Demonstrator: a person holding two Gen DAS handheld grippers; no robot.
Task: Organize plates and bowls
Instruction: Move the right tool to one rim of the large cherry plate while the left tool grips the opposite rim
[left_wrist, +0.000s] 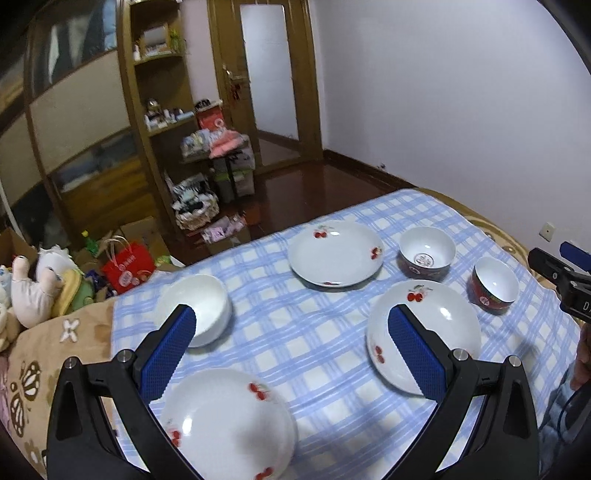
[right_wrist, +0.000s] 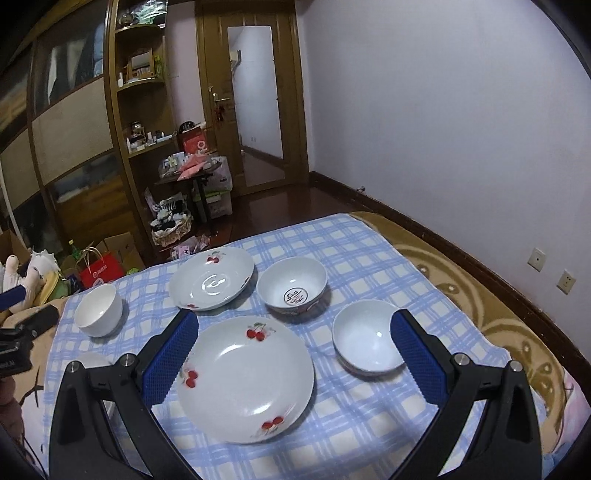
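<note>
Clearly, with our left gripper (left_wrist: 291, 325) and right gripper (right_wrist: 294, 328) both spread wide and empty, the glossy white cherry-printed ceramic plate (right_wrist: 245, 378) just below the right one may slip on the soft blue checked cloth (right_wrist: 354, 435).

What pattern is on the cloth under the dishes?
The cloth has a blue and white check pattern, clearest in the right wrist view.

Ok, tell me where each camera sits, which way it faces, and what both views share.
Left wrist: on the left gripper, looking forward and down over the checked cloth; its open blue fingers show, plus the right gripper at the right edge.
Right wrist: on the right gripper, facing the same way; its open fingers show, the left gripper at the left edge.
Shared: cherry plates, white bowl, door.
</note>
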